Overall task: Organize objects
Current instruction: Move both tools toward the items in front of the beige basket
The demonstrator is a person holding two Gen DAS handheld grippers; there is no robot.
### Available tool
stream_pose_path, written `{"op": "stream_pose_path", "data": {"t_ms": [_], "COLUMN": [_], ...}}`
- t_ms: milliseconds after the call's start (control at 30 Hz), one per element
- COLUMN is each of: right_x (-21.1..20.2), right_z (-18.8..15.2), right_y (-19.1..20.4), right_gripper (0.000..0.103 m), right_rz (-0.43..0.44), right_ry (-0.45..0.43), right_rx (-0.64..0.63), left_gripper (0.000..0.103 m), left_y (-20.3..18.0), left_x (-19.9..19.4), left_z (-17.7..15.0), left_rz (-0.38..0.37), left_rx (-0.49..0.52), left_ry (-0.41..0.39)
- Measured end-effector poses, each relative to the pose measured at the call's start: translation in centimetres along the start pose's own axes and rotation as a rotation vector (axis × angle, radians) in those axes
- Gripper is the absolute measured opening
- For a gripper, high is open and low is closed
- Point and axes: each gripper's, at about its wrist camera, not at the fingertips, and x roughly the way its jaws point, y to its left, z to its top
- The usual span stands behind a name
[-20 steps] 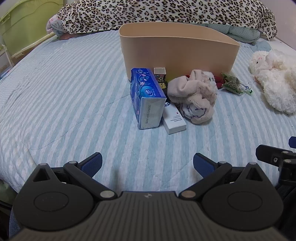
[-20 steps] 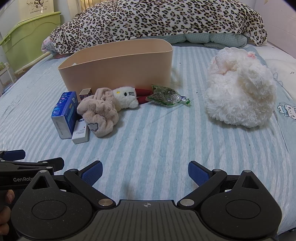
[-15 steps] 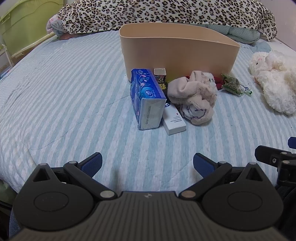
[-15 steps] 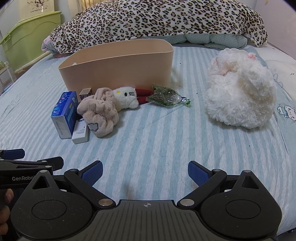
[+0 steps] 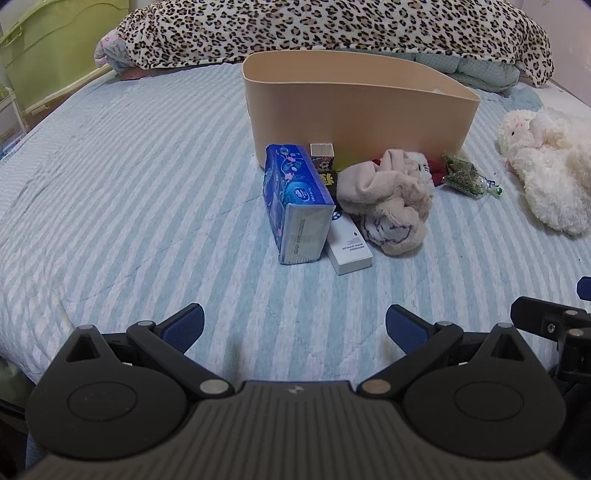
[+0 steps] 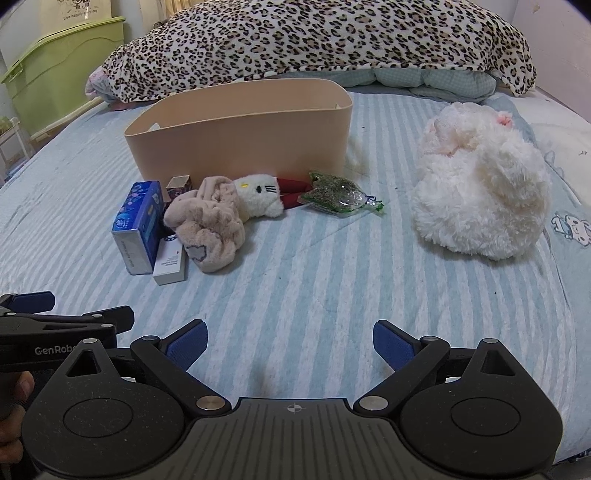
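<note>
A beige bin (image 5: 354,110) (image 6: 240,136) stands on the striped bed. In front of it lie a blue tissue pack (image 5: 295,203) (image 6: 138,225), a white box (image 5: 349,247) (image 6: 170,264), a small carton (image 5: 322,155) (image 6: 178,186), a beige plush cloth (image 5: 388,199) (image 6: 210,229), a white kitty plush (image 6: 258,195) and a green packet (image 5: 465,175) (image 6: 338,194). A big white plush toy (image 5: 546,173) (image 6: 480,192) lies to the right. My left gripper (image 5: 293,326) and right gripper (image 6: 290,341) are both open and empty, low over the near bed, well short of the objects.
A leopard-print blanket (image 5: 332,33) (image 6: 314,40) is heaped at the bed's far end. A green storage box (image 5: 48,55) (image 6: 62,70) stands beyond the left edge. The left gripper shows at the lower left of the right wrist view (image 6: 55,325).
Both views have crept slightly forward toward the objects. Both grippers stay open and nothing on the bed has moved.
</note>
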Motion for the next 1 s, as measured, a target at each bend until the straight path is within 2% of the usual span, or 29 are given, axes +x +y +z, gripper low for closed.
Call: {"op": "stream_pose_path", "data": {"t_ms": [267,400,1000], "right_x": [-1.2,-1.6,-0.4], "right_z": [1.4,1.9,2.8], "right_y": [0.3,0.4,0.8], "right_gripper": [0.098,0.098,0.095], "right_rz": [0.005,0.009,0.015], "right_ry": [-0.02,-0.027,-0.004], "right_rx": [-0.008,-0.016,-0.02], "left_gripper": [0.103,0.103,0.103], "left_y": [0.6,0.9,2.1], "left_x": [-0.5,-0.7,-1.0], "left_z": [0.7,1.0,2.7], "left_rz": [-0.037,-0.016,-0.019], "left_rx": [-0.041,-0.042,-0.074], "left_ry": [0.018,0.006,0.007]}}
